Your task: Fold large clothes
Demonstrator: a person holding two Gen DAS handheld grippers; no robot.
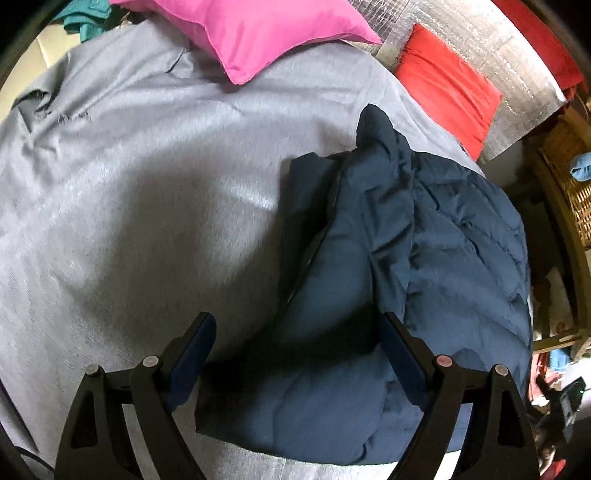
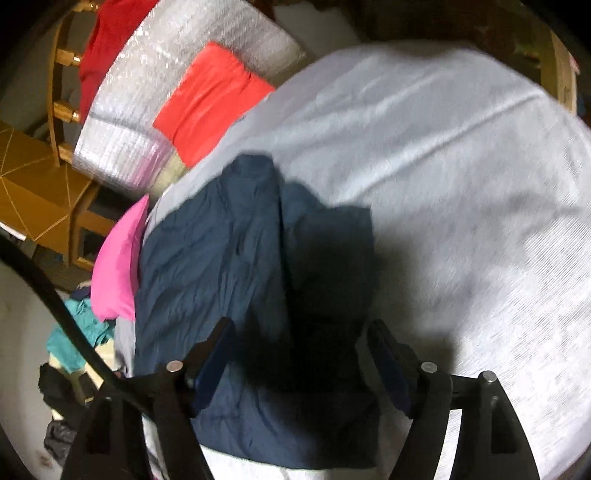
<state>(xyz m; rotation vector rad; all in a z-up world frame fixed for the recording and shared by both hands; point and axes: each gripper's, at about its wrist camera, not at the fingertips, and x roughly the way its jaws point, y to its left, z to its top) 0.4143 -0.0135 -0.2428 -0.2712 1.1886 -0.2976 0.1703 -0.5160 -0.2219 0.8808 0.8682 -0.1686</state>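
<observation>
between both sets of fingers: a half-folded navy jacket on the grey sheet.
left gripper gapes over it, clamping nothing; right gripper likewise spread and empty. puffy padding may spring back, undoing the fold.

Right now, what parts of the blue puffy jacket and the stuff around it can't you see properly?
- Navy puffer jacket: its near hem, left wrist view, hidden behind the left gripper.
- Same jacket, right wrist view: middle lost in dark shadow, picture motion-blurred, behind the right gripper.
- Pink pillow: cut off by the top edge.
- Teal cloth: partly behind a black cable.
</observation>
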